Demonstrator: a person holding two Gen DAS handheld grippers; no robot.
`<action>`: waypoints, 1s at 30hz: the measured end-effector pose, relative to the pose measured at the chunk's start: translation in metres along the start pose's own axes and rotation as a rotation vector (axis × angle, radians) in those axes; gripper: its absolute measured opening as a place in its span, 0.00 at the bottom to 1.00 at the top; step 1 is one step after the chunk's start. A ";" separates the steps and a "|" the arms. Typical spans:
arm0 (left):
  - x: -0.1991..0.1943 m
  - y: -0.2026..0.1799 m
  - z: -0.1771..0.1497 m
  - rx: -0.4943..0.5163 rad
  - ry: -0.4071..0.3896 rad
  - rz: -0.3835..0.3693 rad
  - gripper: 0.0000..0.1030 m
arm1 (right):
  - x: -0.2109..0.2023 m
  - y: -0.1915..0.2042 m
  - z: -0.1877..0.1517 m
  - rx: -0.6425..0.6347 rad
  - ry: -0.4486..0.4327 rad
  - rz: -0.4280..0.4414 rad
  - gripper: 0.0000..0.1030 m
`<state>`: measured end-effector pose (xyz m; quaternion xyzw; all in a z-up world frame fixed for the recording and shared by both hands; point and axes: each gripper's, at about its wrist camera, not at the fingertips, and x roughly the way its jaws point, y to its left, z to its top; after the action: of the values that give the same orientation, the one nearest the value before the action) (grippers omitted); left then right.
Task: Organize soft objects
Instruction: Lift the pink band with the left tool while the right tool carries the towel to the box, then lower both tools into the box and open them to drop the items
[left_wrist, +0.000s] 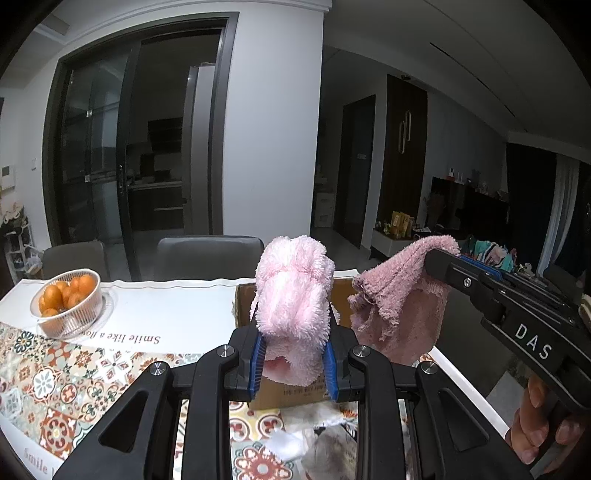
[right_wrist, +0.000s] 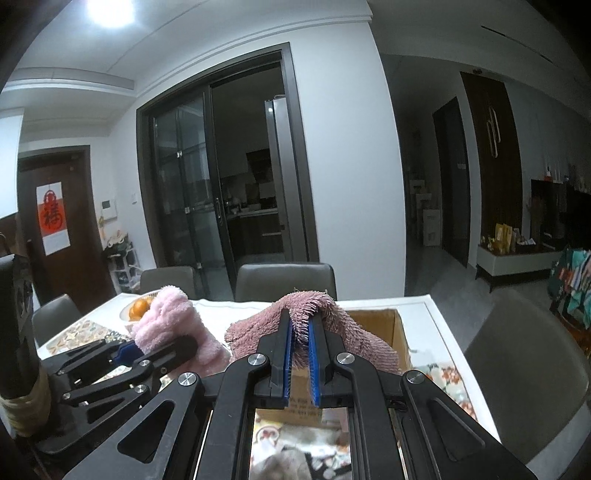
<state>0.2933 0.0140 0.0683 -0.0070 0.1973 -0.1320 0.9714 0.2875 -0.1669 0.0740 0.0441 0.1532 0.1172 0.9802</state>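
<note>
My left gripper (left_wrist: 295, 332) is shut on a fluffy light-pink sock (left_wrist: 293, 295), which stands up between its blue pads above the table. In the right wrist view the same sock (right_wrist: 173, 325) shows at the left, in the left gripper (right_wrist: 147, 354). My right gripper (right_wrist: 300, 325) is shut on a dusty-pink terry cloth (right_wrist: 332, 332) that drapes over both fingers. From the left wrist view that cloth (left_wrist: 399, 310) hangs from the right gripper (left_wrist: 439, 258), held by a hand. An open cardboard box (left_wrist: 291, 393) (right_wrist: 391, 325) sits on the table right under both items.
A clear basket of oranges (left_wrist: 68, 302) stands at the table's left. The table (left_wrist: 166, 306) carries a patterned cloth. Grey chairs (left_wrist: 207, 256) line the far side, another chair (right_wrist: 524, 373) is at the right. More soft items (left_wrist: 325, 435) lie near the front edge.
</note>
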 end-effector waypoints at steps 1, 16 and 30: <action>0.004 0.001 0.002 -0.004 0.002 -0.006 0.26 | 0.003 0.000 0.001 -0.002 -0.003 -0.001 0.09; 0.073 0.013 0.016 0.011 0.045 -0.007 0.26 | 0.065 -0.016 0.025 -0.034 -0.002 0.000 0.09; 0.152 0.007 -0.009 0.050 0.224 -0.015 0.27 | 0.140 -0.061 -0.013 0.016 0.204 -0.034 0.09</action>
<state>0.4268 -0.0188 0.0014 0.0306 0.3014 -0.1442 0.9420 0.4264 -0.1909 0.0138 0.0371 0.2540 0.1030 0.9610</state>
